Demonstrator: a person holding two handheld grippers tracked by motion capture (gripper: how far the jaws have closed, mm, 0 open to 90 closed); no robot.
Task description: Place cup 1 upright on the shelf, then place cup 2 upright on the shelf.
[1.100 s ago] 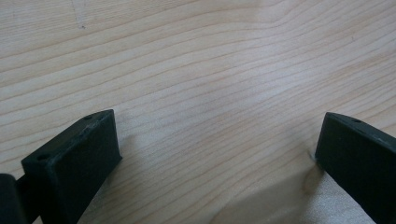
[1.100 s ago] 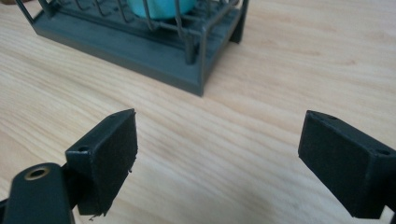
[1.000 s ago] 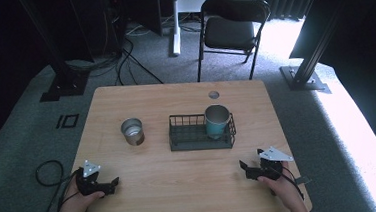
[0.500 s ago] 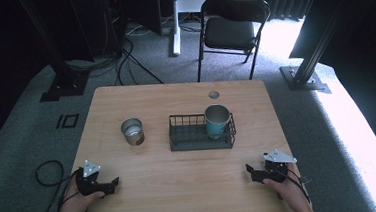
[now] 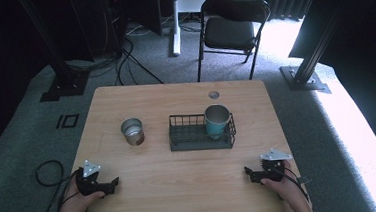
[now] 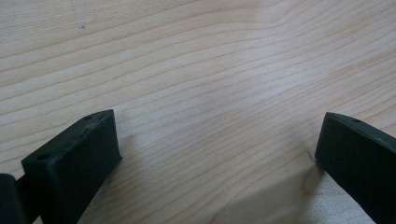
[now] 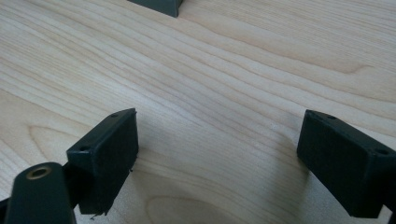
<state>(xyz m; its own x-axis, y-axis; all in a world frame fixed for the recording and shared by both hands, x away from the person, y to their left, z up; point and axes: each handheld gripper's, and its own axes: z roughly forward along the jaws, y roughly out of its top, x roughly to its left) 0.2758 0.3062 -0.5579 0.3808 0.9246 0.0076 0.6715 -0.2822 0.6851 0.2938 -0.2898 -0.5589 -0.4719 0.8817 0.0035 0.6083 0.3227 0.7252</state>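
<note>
A: Where do the tools stand?

B: The left gripper [image 5: 112, 183] rests low at the near edge of the table [image 5: 182, 191], jaws spread wide with bare wood between them and nothing held; the right gripper [image 5: 249, 174] sits the same way at the near right, jaws just as wide and empty.

A: And the things nearest them?

B: A small metal cup [image 5: 132, 132] stands upright ahead of the left gripper and a little to its right, well apart from it; a teal cup [image 5: 217, 120] stands upright inside the right end of a wire basket [image 5: 188, 142], ahead of the right gripper and to its left; a dark corner that looks like the basket's edge [image 7: 161, 5] shows beyond the right gripper's jaws.

A: How would the metal cup handle?

B: Likely light, stiff and thin-walled, with a smooth side that could slip; a hold across the wall just under the rim, one jaw inside and one outside, seems safest; whether it holds anything cannot be told; the teal cup looks equally rigid, and would need lifting straight up clear of the basket wires.
</note>
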